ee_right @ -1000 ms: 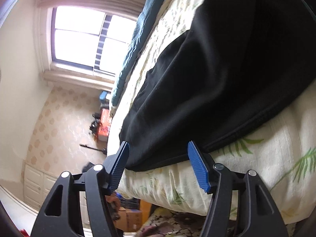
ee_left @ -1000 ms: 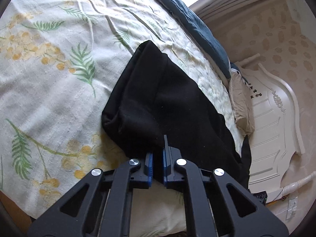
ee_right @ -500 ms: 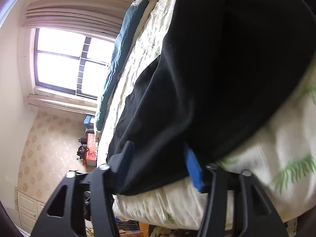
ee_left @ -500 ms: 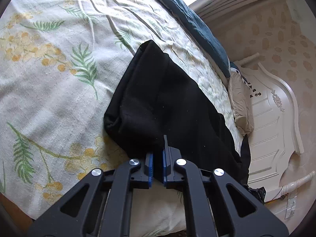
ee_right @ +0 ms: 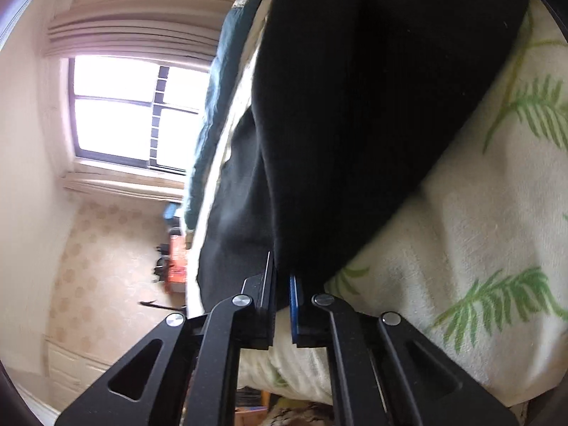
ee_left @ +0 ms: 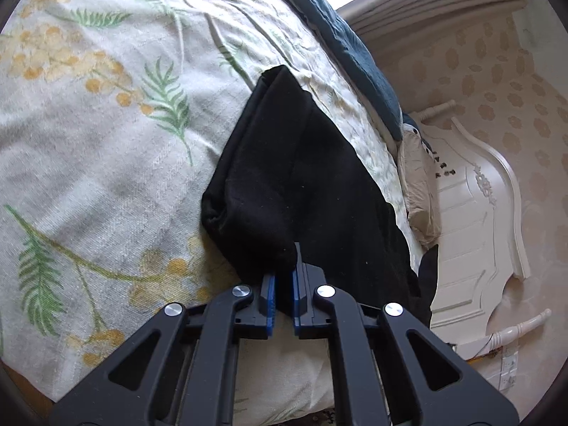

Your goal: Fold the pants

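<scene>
Black pants point(ee_left: 305, 184) lie on a floral bedspread point(ee_left: 92, 149), stretched toward the bed's near edge. My left gripper point(ee_left: 283, 280) is shut on a near corner of the pants, its blue pads pinching the cloth. In the right wrist view the pants point(ee_right: 355, 106) fill the upper middle, and my right gripper point(ee_right: 282, 284) is shut on their near edge at the side of the bed point(ee_right: 461, 248). The cloth hides the fingertips of both grippers.
A dark blue blanket point(ee_left: 340, 42) lies along the far side of the bed. A beige pillow point(ee_left: 419, 184) and a white headboard point(ee_left: 479, 213) stand at the right. A window point(ee_right: 135, 113) and floor clutter point(ee_right: 175, 262) lie beyond the bed.
My right gripper has moved onto the pants' edge and closed from wide open to shut on the cloth, while rolling. My left gripper kept its hold and barely moved.
</scene>
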Tool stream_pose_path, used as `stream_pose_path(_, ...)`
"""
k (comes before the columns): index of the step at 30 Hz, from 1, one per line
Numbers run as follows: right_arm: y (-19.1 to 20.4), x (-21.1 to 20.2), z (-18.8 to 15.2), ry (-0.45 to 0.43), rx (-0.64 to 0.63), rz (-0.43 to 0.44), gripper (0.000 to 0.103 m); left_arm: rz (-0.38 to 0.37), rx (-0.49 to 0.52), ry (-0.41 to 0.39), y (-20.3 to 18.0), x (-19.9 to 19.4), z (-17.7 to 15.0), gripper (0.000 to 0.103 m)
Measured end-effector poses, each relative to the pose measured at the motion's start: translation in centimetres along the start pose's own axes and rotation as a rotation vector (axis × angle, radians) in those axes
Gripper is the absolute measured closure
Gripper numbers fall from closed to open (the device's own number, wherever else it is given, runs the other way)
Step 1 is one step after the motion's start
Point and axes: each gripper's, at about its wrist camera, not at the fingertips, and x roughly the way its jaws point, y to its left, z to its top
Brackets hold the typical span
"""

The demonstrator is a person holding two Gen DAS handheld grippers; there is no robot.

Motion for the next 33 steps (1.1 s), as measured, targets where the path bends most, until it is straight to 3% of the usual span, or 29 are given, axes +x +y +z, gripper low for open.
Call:
stream_pose_path(2, 1.0, -1.4, 0.2, 0.000, -0.068, -0.065, 0.088, 0.053, 0.076, 0.002, -1.3, -0.8, -0.3, 0.096)
stream_pose_path(4, 2.3, -3.9, 0.9, -0.040, -0.129, -0.155, 0.066, 0.116, 0.152, -0.009, -2.8, -1.8, -0.7, 0.095)
stream_pose_path(6, 3.9, -6.4, 2.5, -0.115, -0.197, -0.263, 0.051, 0.172, 0.220, -0.035, -4.5, -3.2, -1.3, 0.095)
stream_pose_path(7, 5.1, -7.5, 4.0, -0.156, -0.252, -0.335, 0.049, 0.183, 0.239, -0.043, -5.2, -3.7, -1.4, 0.094)
stream_pose_path(8, 6.0, -8.1, 5.3, -0.187, -0.303, -0.386, 0.049, 0.182, 0.258, -0.052, -6.0, -4.2, -1.3, 0.089)
stream_pose_path(10, 8.7, -8.5, 9.9, -0.263, -0.430, -0.534, 0.034, 0.177, 0.278, -0.072, -7.3, -4.3, -0.9, 0.075)
stream_pose_path(11, 9.4, -8.1, 12.0, -0.287, -0.476, -0.592, 0.033, 0.173, 0.279, -0.075, -7.6, -4.1, -0.6, 0.066)
stream_pose_path(12, 10.3, -7.3, 15.1, -0.316, -0.523, -0.670, 0.033, 0.164, 0.282, -0.074, -7.9, -3.4, -0.3, 0.063)
stream_pose_path(13, 10.7, -6.0, 18.0, -0.307, -0.554, -0.751, 0.027, 0.166, 0.282, -0.071, -8.2, -2.7, 0.0, 0.061)
stream_pose_path(17, 10.2, 0.7, 28.2, -0.200, -0.560, -1.015, 0.027, 0.188, 0.227, -0.030, -8.1, 1.6, 0.9, 0.058)
stream_pose_path(19, 8.4, 2.9, 30.8, -0.125, -0.527, -1.087, 0.027, 0.209, 0.208, -0.003, -7.8, 3.5, 0.9, 0.057)
stream_pose_path(20, 7.9, 3.0, 31.5, -0.115, -0.517, -1.101, 0.032, 0.219, 0.204, -0.007, -7.8, 3.8, 0.9, 0.054)
stream_pose_path(21, 7.0, 3.2, 32.2, -0.095, -0.494, -1.119, 0.067, 0.220, 0.203, -0.014, -7.7, 3.9, 0.8, 0.053)
stream_pose_path(22, 6.8, 3.0, 32.0, -0.077, -0.475, -1.100, 0.088, 0.211, 0.203, -0.020, -7.8, 3.8, 0.7, 0.048)
stream_pose_path(25, 7.2, -1.7, 31.1, -0.181, -0.465, -0.989, 0.096, 0.190, 0.197, -0.015, -7.6, 3.8, 0.7, 0.046)
stream_pose_path(28, 7.2, -8.7, 28.3, -0.313, -0.442, -0.870, 0.096, 0.156, 0.178, -0.019, -7.0, 3.6, 0.8, 0.045)
stream_pose_path(30, 6.9, -13.3, 25.8, -0.400, -0.422, -0.838, 0.096, 0.140, 0.162, -0.022, -6.8, 3.5, 0.7, 0.045)
stream_pose_path(33, 4.6, -20.1, 22.4, -0.509, -0.320, -0.736, 0.096, 0.115, 0.138, -0.031, -6.5, 3.3, 0.7, 0.045)
